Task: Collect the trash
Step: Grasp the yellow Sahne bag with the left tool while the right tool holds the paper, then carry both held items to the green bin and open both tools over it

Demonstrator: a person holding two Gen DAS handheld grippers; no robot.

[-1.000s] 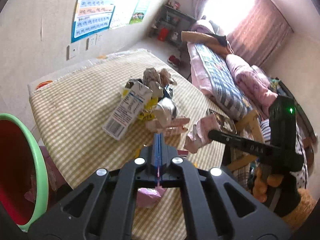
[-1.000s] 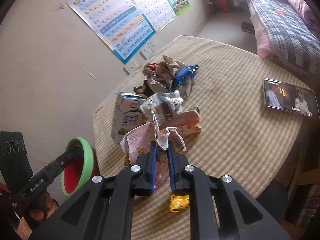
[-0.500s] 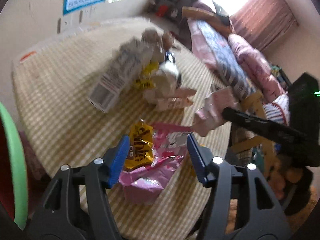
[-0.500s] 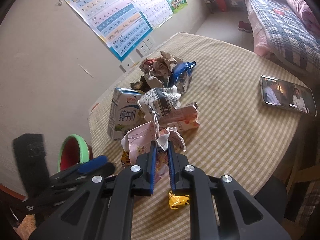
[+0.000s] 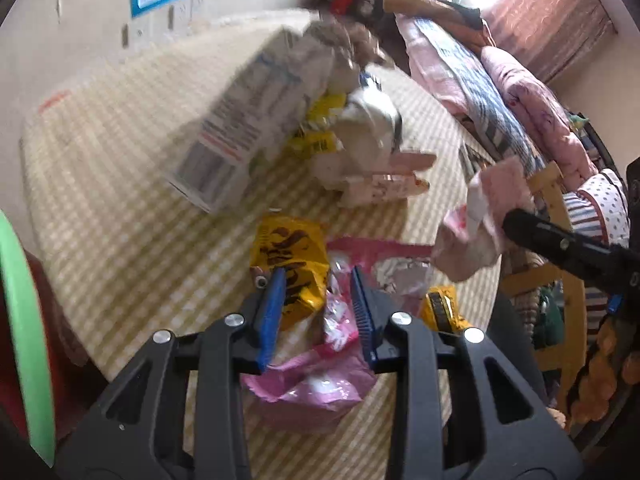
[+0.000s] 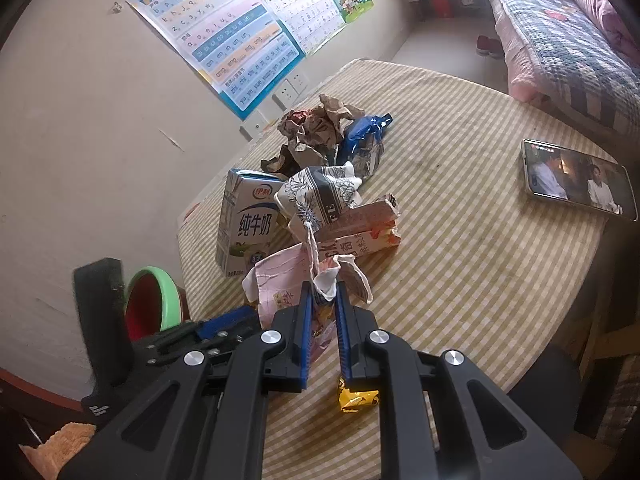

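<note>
Trash lies piled on a checked tablecloth (image 6: 460, 240): a milk carton (image 6: 244, 224), a pink box (image 6: 360, 228), crumpled brown paper (image 6: 320, 128) and a blue wrapper (image 6: 364, 132). My left gripper (image 5: 318, 280) hangs low over a yellow snack wrapper (image 5: 288, 248) and a pink wrapper (image 5: 320, 384). Its jaws are closing with both wrappers between the blue pads, and a gap still shows. My right gripper (image 6: 322, 292) is shut on a crumpled pink-and-white paper (image 6: 280, 276), held just above the table. The same paper (image 5: 480, 216) shows in the left wrist view.
A red bin with a green rim (image 6: 152, 300) stands beside the table at the left. A phone (image 6: 576, 178) with a lit screen lies near the table's right edge. A small gold wrapper (image 6: 356, 398) lies near the front edge. A bed (image 6: 560, 48) is beyond the table.
My left gripper went from shut to wide, sank toward the yellow and pink wrappers, and now stands narrower around them. The right gripper keeps its paper and has hardly moved.
</note>
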